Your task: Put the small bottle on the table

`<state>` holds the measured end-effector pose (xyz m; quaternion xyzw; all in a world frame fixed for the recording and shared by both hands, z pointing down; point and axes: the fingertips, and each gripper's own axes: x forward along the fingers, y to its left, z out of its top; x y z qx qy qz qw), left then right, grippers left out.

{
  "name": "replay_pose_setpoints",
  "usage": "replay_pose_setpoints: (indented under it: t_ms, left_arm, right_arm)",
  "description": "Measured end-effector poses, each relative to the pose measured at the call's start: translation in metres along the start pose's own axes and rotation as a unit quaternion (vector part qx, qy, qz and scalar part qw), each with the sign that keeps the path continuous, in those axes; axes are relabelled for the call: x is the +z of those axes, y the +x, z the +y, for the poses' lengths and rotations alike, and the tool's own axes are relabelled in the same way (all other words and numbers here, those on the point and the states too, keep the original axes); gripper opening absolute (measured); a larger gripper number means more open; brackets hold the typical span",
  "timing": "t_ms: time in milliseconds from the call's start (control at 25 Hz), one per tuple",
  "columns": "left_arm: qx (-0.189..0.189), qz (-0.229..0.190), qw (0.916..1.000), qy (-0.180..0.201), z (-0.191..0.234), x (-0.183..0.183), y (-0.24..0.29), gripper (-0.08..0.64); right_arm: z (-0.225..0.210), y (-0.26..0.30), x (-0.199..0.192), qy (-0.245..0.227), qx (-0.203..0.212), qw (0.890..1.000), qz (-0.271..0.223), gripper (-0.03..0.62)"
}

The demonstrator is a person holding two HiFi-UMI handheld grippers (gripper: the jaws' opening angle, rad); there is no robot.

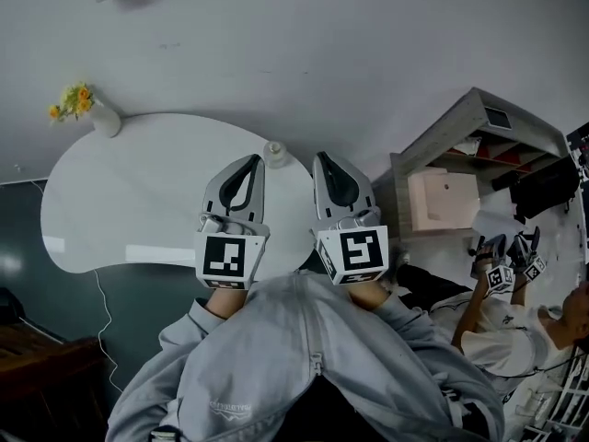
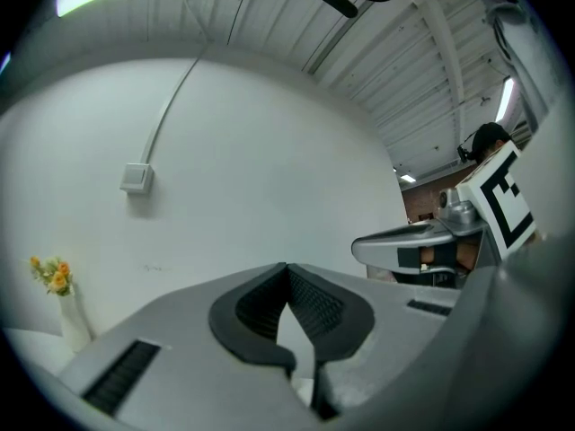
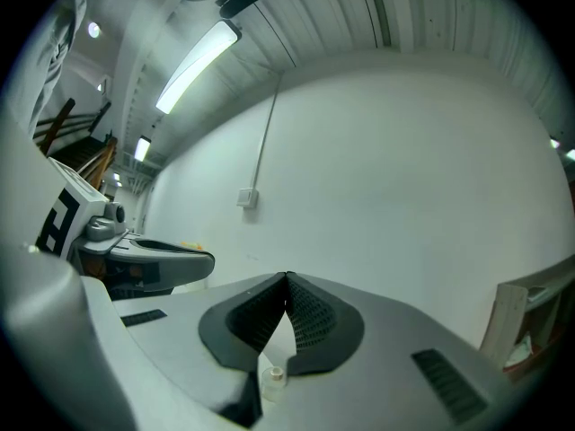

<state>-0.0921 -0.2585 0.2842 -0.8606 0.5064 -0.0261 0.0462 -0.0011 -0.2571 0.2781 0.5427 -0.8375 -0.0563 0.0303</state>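
Only the head view shows the whole tabletop (image 1: 110, 210). The clear, pale-capped bottle (image 1: 274, 152) stands upright near the left tongs (image 1: 250, 158) and right tongs (image 1: 321, 157), both pinched together, empty.

**My light grey plastic left gripper (image 1: 254, 159) and right gripper (image 1: 318, 157), and the soft grey zipped jacket (image 1: 304, 366) that I wear.**
Both tools are made the same way. Each has two smooth, long, curved jaws, lined inside with black ribbed rubber pads (image 2: 314, 305) that form a leaf-shaped black frame. On the flat back of each jaw there is a dark slotted vent (image 2: 121, 377). Each tool carries at its rear end a white cube with black square markers (image 1: 224, 259), and a small silver round knob (image 1: 211, 220) sits just above it. The jacket has a zip down the middle, a small printed line on the chest and wide sleeves.
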Motion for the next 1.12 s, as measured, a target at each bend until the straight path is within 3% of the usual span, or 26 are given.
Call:
replay_pose_setpoints:
  t_ms: [1120]
  left_arm:
    - [0.02, -0.007, 0.9998, -0.006, -0.007, -0.001, -0.021, 0.008]
  right_arm:
    - [0.012, -0.017, -0.007, 0.02, 0.029, 0.999, 0.002, 0.026]
